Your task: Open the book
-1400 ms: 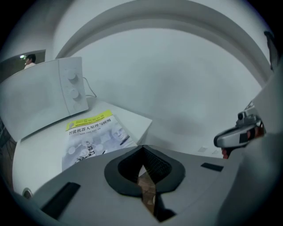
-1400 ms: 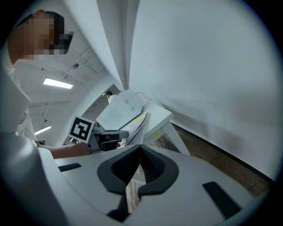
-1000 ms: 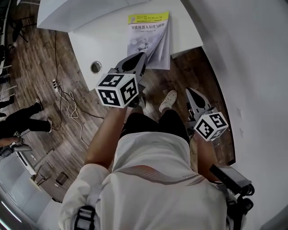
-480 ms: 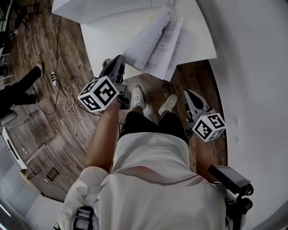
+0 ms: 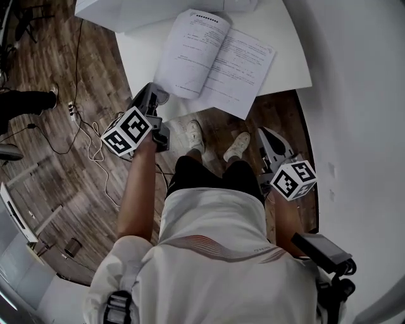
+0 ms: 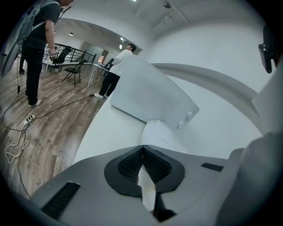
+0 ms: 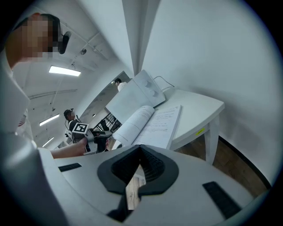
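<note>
The book (image 5: 215,58) lies open on the white table (image 5: 142,54), two printed pages facing up, its near corner over the table's front edge. My left gripper (image 5: 150,91) is shut and empty at the table's front left edge, left of the book and apart from it. In the left gripper view the shut left gripper (image 6: 142,149) points at the book (image 6: 157,131) just beyond it. My right gripper (image 5: 264,131) is shut and empty, low over the floor below the table's right corner. From the right gripper (image 7: 140,151), the open book (image 7: 152,122) lies ahead.
A large white box (image 5: 126,11) lies at the table's back left. A white wall (image 5: 361,95) runs along the right. Cables and a power strip (image 5: 77,115) lie on the wooden floor at left, where another person's foot (image 5: 28,100) shows. My shoes (image 5: 237,145) are under the table's edge.
The book has gone from closed, cover up, through flipping pages to lying open. My left gripper has drawn back leftwards off the book to the table's edge. The right gripper barely shifted.
</note>
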### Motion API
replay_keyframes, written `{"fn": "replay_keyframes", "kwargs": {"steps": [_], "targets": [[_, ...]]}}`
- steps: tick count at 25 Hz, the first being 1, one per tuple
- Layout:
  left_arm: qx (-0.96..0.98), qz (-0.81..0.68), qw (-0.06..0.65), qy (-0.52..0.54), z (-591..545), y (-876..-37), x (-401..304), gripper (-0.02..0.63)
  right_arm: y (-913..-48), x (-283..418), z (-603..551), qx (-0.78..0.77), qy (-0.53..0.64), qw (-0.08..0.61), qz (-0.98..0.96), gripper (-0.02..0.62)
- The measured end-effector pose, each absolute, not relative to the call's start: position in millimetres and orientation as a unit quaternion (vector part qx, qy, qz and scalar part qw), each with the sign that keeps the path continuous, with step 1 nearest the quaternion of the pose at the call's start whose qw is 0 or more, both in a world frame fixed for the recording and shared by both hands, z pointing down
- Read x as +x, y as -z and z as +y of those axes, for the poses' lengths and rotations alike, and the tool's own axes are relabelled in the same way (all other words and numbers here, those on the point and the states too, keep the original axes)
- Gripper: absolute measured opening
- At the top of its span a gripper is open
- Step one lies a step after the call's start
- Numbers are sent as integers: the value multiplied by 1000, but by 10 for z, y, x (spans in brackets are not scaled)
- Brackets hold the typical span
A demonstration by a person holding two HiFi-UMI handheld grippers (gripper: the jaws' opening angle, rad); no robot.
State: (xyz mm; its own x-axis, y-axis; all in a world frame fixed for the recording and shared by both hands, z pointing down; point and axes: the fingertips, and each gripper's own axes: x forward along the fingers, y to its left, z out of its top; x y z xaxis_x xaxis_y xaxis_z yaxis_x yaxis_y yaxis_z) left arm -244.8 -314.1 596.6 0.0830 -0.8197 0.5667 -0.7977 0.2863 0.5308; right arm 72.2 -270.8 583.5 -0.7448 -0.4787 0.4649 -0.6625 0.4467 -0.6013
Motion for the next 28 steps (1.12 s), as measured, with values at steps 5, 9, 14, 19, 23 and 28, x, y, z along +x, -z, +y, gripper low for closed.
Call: {"fn": "replay_keyframes", "kwargs": {"steps": [5,9,14,19,23,28], "targets": [[597,-668,444,-22,-3056,-6250,-2579,11,-5881,578,-2740,336,-403,126,-842,3],[591,-659,463,-40,-2977,-6480,-2657,12,-5887,448,-2782,331,-402,134,-843,3],[604,-646,460,-78,-2967,-6588,-2674,14,-5844,262,-2841,326,-397,142,-846,3],[628,-635,431,-128,-2889,-6654,-2744,14,-5803,-32,-2721,327,-386,146,-850,3],[636,-633,426,-113,-2920,-6567,-2858,17,-5650,-211,-2723,331,-371,138,-856,3],[654,-639,394,-97,-3025,-6271,-3046,15,-5448,-375,-2743,341,-349,127,-864,3]]}}
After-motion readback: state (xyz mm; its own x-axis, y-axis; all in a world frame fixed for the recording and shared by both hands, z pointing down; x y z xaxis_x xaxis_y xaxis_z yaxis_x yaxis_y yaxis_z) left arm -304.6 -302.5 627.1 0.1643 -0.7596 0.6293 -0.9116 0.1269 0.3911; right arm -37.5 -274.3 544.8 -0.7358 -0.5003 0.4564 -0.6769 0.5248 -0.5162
